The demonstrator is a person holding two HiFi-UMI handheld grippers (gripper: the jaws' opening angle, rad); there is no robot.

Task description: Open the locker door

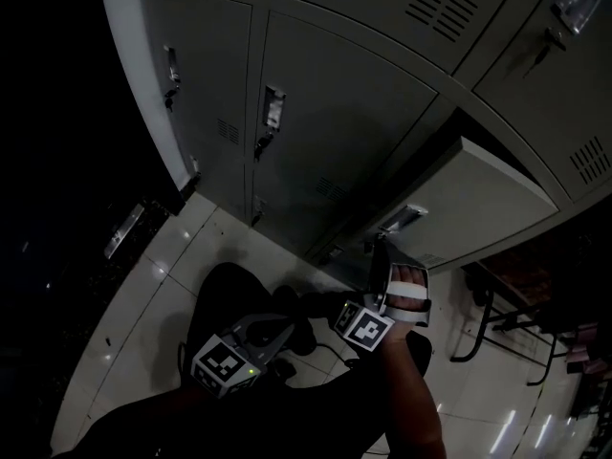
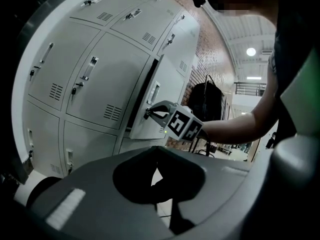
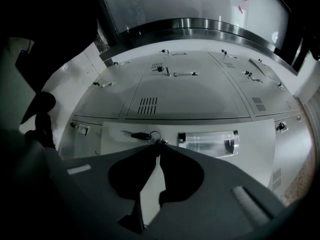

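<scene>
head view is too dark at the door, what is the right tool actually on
Observer: The right tool is pinched on the key ring, not on the handle.
Operator: where's the key itself
Observer: The key sticks out of the door, just left of the handle.
Operator: and the other one
Observer: The left tool is shut on nothing, held well back from the lockers.
</scene>
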